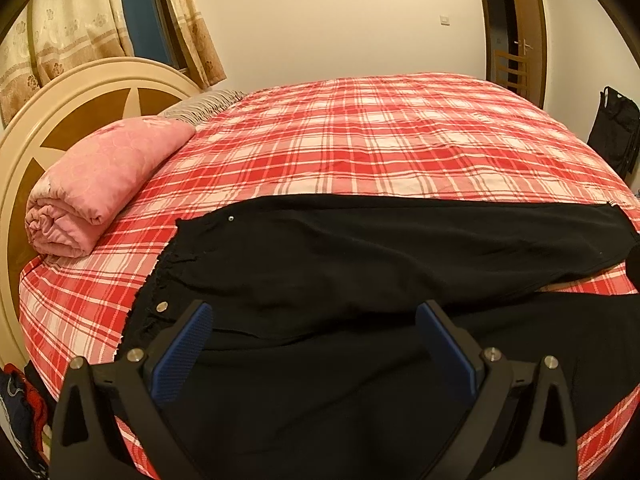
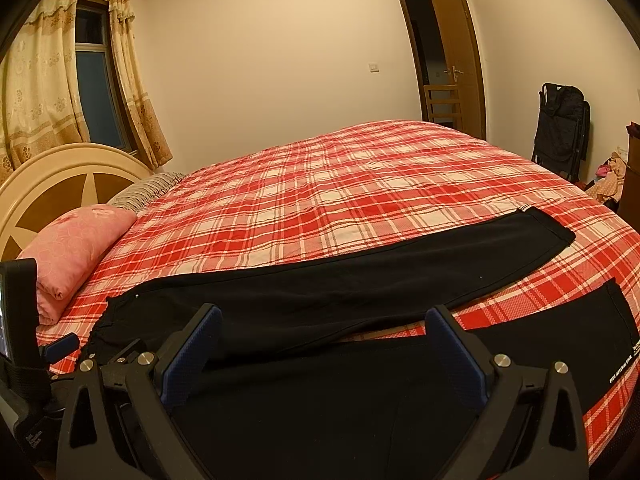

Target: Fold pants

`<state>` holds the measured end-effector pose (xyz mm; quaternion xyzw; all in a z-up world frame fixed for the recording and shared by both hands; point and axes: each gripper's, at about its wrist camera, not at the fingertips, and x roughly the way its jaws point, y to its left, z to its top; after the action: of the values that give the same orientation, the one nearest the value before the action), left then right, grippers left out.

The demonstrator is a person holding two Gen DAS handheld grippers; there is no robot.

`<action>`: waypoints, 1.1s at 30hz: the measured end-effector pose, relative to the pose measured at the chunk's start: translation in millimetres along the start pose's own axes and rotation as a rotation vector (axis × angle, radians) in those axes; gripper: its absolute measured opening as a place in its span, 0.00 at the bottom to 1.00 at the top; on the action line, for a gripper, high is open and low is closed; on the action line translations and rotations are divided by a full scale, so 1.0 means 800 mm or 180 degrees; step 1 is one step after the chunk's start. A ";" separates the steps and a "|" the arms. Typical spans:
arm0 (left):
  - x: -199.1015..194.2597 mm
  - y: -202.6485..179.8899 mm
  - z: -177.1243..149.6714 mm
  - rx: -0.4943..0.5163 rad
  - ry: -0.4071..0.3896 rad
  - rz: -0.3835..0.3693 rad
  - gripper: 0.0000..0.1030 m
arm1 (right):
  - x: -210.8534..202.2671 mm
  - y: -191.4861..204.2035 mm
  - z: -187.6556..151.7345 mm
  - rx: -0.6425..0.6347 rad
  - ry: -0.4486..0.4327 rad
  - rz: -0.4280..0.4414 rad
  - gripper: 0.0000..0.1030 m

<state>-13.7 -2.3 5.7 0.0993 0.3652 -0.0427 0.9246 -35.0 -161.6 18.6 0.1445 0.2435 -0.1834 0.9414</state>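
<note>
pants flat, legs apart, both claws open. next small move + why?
Probably lower the left claw onto the near waistband corner of the black pants and close. Both claws are open and empty, the right claw over the near leg, and the legs lie apart, unfolded.

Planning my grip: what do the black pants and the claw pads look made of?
Black pants: soft matte woven-looking cloth, limp with shallow wrinkles, metal snap at the waist. Blue pads of the left claw: apparently textured rubber or plastic, with a fine grid pattern.
</note>
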 end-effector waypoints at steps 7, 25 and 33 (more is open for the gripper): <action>-0.001 -0.003 -0.001 0.0011 0.0007 -0.0008 1.00 | -0.001 0.000 -0.001 0.0004 0.0005 0.0002 0.99; -0.002 -0.004 -0.001 0.0036 0.0002 0.0024 1.00 | 0.001 0.002 -0.002 0.0005 0.0028 0.0012 0.99; -0.002 -0.004 -0.001 0.0038 0.0004 0.0025 1.00 | 0.001 0.003 -0.004 0.0006 0.0028 0.0010 0.99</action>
<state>-15.8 -5.0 5.9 0.1063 0.3652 -0.0412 0.9239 -34.3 -158.3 16.3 0.1466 0.2472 -0.1816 0.9404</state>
